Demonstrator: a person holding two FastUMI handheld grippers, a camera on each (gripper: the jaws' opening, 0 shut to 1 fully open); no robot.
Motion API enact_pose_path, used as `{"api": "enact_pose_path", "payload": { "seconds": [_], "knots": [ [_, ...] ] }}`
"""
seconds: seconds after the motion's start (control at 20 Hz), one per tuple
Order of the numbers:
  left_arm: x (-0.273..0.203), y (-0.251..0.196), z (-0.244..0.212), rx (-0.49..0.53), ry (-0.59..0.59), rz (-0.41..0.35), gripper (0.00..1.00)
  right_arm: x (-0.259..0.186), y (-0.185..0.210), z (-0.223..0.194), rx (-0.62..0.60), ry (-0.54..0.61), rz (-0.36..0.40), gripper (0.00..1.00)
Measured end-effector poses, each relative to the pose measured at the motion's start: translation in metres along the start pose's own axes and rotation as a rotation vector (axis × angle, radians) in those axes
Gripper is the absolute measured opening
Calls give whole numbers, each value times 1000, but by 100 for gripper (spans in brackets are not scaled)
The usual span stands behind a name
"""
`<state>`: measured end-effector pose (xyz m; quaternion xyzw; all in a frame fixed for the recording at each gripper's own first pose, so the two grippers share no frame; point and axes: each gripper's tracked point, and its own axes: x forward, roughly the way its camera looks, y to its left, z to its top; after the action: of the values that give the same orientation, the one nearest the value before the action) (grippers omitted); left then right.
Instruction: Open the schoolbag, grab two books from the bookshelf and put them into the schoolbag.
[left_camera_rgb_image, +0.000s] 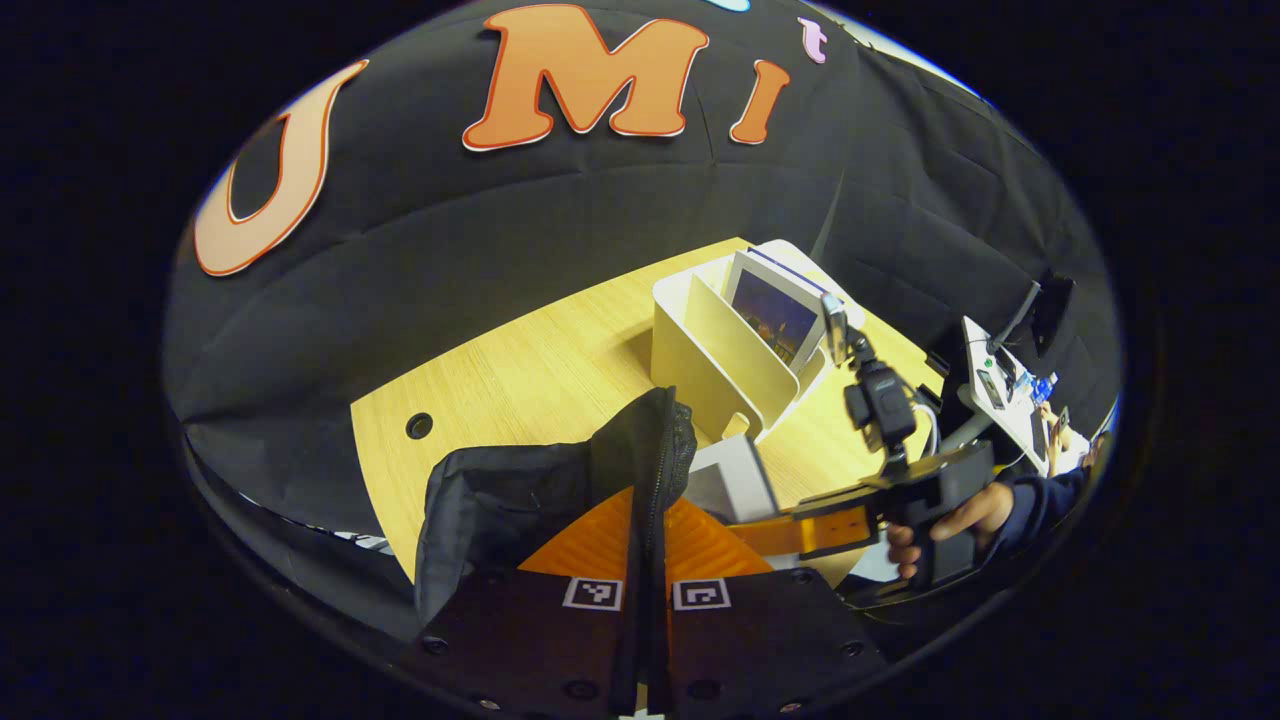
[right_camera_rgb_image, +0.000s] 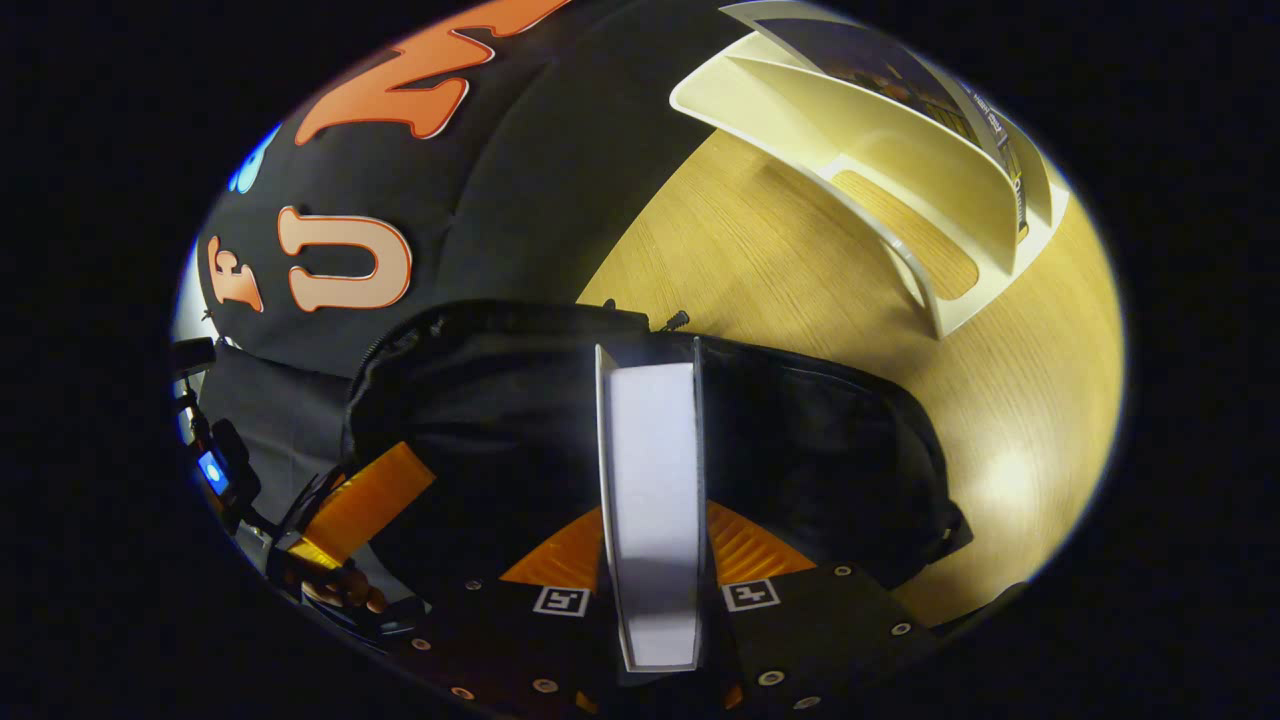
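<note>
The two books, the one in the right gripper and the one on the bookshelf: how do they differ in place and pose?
The held book sits clamped in the right gripper, page edge facing the camera, over the black schoolbag. The shelf book leans in the white bookshelf, its dark cover showing. The held book is gripped; nothing grips the shelf book. Both stand on edge rather than lying flat.
</note>
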<state>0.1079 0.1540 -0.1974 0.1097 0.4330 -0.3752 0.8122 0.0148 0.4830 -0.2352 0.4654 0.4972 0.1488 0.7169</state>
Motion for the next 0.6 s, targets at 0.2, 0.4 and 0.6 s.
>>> {"api": "enact_pose_path", "payload": {
  "seconds": [0.2,0.4,0.6],
  "knots": [
    [6,-12,-1,-39,6,-24,5,20,-1,-4,20,-3,30,34],
    [10,-1,1,-49,12,21,4,26,-21,-14,-4,58,-51,40],
    [16,3,4,-57,19,60,5,-6,-71,-37,-198,241,-251,96]
  ]
}}
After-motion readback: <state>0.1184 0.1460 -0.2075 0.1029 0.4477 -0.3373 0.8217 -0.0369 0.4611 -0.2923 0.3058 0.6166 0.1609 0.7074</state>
